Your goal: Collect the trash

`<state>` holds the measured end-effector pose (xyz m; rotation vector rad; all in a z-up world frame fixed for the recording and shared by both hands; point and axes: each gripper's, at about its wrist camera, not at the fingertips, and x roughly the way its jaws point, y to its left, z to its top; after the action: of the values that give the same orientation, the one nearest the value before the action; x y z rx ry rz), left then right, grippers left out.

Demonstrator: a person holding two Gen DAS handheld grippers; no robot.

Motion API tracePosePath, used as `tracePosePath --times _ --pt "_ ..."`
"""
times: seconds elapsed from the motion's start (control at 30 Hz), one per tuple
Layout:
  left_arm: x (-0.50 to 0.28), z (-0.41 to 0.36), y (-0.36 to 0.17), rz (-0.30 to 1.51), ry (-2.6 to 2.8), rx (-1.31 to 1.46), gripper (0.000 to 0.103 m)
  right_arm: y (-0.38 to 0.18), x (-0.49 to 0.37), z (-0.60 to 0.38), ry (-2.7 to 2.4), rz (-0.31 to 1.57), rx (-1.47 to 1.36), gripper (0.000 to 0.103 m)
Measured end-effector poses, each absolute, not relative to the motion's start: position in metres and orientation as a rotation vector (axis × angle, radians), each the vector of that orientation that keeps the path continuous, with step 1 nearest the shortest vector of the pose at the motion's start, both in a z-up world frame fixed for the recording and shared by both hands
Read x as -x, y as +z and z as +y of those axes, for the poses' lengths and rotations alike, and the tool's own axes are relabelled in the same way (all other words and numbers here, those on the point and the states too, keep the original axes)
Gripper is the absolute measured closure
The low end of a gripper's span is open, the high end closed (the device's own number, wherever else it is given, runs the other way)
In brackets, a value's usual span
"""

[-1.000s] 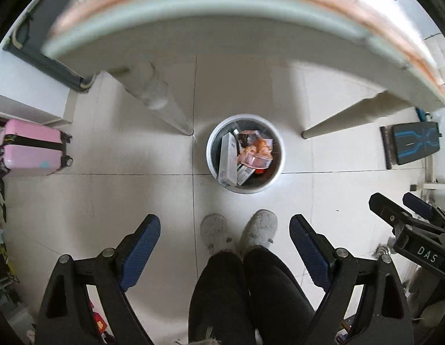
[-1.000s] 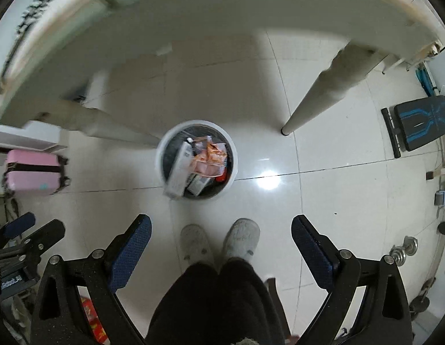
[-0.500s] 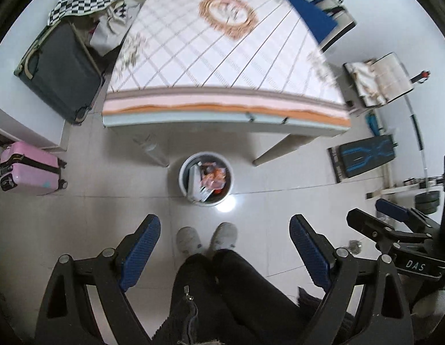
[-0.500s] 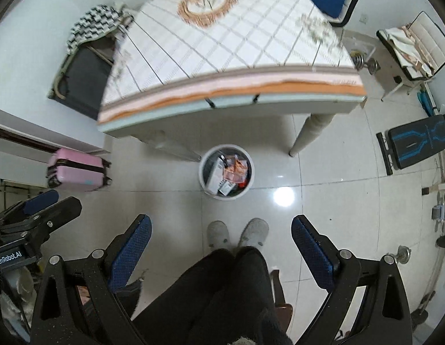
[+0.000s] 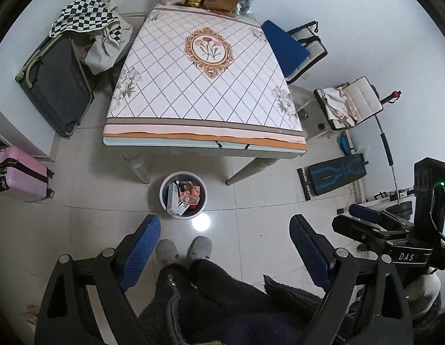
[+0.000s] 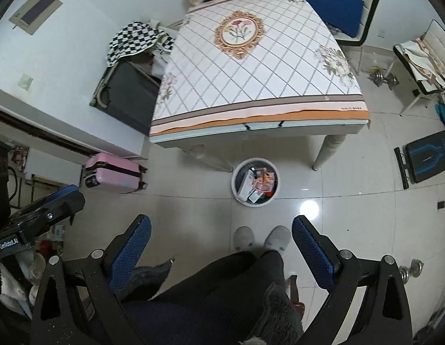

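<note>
Two hand-held grippers hanging high over a tiled floor, both spread wide and holding nothing.
Left hand-held gripper (image 5: 224, 254) and right hand-held gripper (image 6: 221, 251) are pointing steeply down; the bin (image 5: 183, 194), full of trash (image 5: 188, 197), is standing by the bench (image 5: 203, 86) edge, near the slippers (image 5: 183, 248).

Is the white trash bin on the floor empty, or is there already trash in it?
Not empty. The trash bin stands upright by the table, holding a white box, orange wrappers and other packaging up to near its rim.
</note>
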<state>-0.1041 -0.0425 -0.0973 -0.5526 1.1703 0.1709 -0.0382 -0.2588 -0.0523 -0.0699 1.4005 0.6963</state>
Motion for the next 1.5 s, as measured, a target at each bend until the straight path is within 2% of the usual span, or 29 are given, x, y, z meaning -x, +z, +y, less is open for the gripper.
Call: tracePosePath --times 0.3,0.37,1.5 --pt "0.116 -0.046 -0.085 1.146 0.166 0.558 0.011 -0.041 0.044 -0.253 0.745 1.403 0.072 0.0" --pt "0.116 -0.046 -0.085 1.144 0.162 0.559 0.0 -0.041 0.046 -0.252 0.75 1.403 0.073 0.0" --pt "0.115 -0.064 -0.086 1.147 0.129 0.557 0.0 -0.035 0.053 -0.258 0.763 1.423 0.053 0.0"
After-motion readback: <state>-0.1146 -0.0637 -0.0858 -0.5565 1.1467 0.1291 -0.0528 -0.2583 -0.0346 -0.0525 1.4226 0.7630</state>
